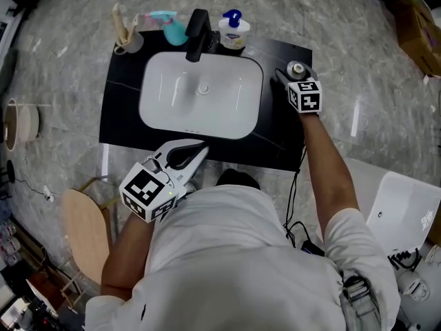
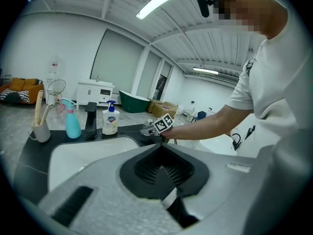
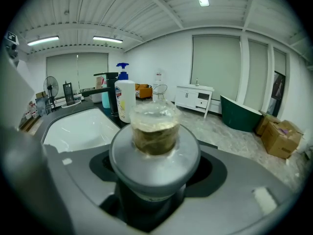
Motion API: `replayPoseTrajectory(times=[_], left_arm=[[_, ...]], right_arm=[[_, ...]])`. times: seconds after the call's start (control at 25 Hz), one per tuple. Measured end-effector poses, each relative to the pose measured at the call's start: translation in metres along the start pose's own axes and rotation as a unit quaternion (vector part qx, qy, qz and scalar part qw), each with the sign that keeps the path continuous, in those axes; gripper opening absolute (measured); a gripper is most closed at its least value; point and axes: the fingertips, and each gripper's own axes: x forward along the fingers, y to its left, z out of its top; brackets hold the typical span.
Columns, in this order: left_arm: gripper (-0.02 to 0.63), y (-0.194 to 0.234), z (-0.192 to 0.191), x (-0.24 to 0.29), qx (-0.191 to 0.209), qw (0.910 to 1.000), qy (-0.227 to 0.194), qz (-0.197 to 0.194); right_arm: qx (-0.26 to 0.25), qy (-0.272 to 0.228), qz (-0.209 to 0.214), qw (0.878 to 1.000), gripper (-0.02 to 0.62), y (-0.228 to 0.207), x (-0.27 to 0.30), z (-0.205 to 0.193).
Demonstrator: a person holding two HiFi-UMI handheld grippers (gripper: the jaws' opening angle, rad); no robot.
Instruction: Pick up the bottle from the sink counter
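The bottle [image 1: 297,68] has a grey rounded body and a clear cap over a brownish neck. It stands on the black counter [image 1: 279,143] to the right of the white basin. My right gripper [image 1: 295,76] reaches over that corner and is shut on the bottle. In the right gripper view the bottle [image 3: 154,141] fills the gap between the jaws of the right gripper [image 3: 152,192]. My left gripper [image 1: 196,154] hovers at the counter's near edge, shut and holding nothing. Its own view looks over the left gripper [image 2: 166,182] toward the bottle [image 2: 148,123] far across the counter.
A white basin [image 1: 162,105] sits in the counter's middle with a black faucet [image 1: 198,33] behind it. A soap pump bottle [image 1: 233,32], a teal spray bottle [image 1: 173,27] and a cup of brushes [image 1: 127,40] line the back edge. A wooden stool [image 1: 86,229] stands at the near left.
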Motion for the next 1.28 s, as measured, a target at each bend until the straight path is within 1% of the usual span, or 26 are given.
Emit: replayPoseTrajectory(times=[0.28,0.52,0.96,1.28], left_arm=[[0.005,-0.01,-0.007,-0.027,0.004,0.9998,-0.014,-0.017],[0.005,-0.016,-0.015,-0.055,0.008,0.999,-0.025,-0.035],[0.005,-0.028,-0.043,-0.124,0.025,0.9975,-0.039,-0.054],[0.005,-0.039,-0.073,-0.174,0.03,0.9964,-0.048,-0.063]], right_arm=[[0.011,-0.008,-0.008,1.0,0.35,0.016,-0.041,0.02],[0.016,-0.021,-0.008,1.0,0.35,0.046,-0.085,0.046],[0.003,-0.037,0.01,0.999,0.35,0.137,-0.169,0.084],[-0.004,-0.047,0.024,0.999,0.35,0.209,-0.222,0.096]])
